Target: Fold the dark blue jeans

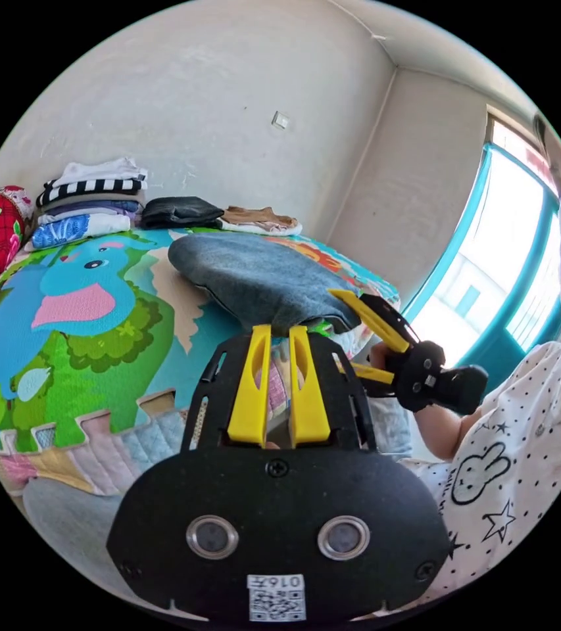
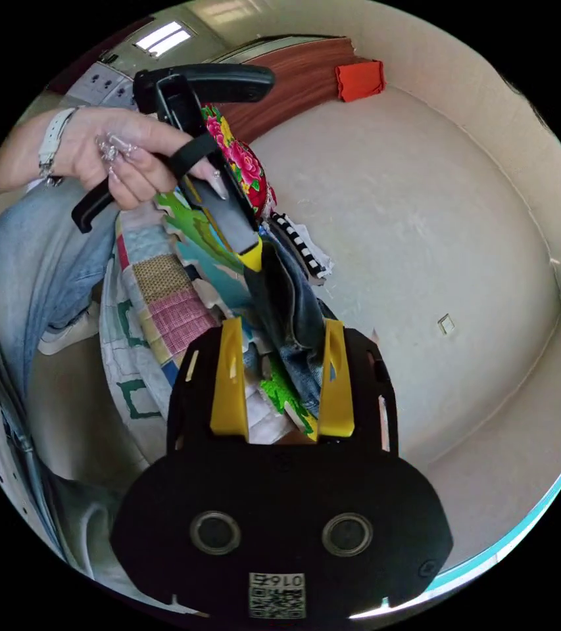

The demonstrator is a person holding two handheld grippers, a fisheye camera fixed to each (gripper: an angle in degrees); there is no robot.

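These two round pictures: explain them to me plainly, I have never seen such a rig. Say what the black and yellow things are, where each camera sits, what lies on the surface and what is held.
A person holds a hand tool in each hand, each with two yellow jaws and a camera riding on it.

The left gripper view looks over the left gripper, its jaws nearly together. The right gripper reaches in beside it, jaws apart, at the edge of the folded jeans.

The jeans lie on a cartoon play mat; folded clothes are stacked behind.

The right gripper view shows the same jeans between open jaws, and a hand holding the other tool.
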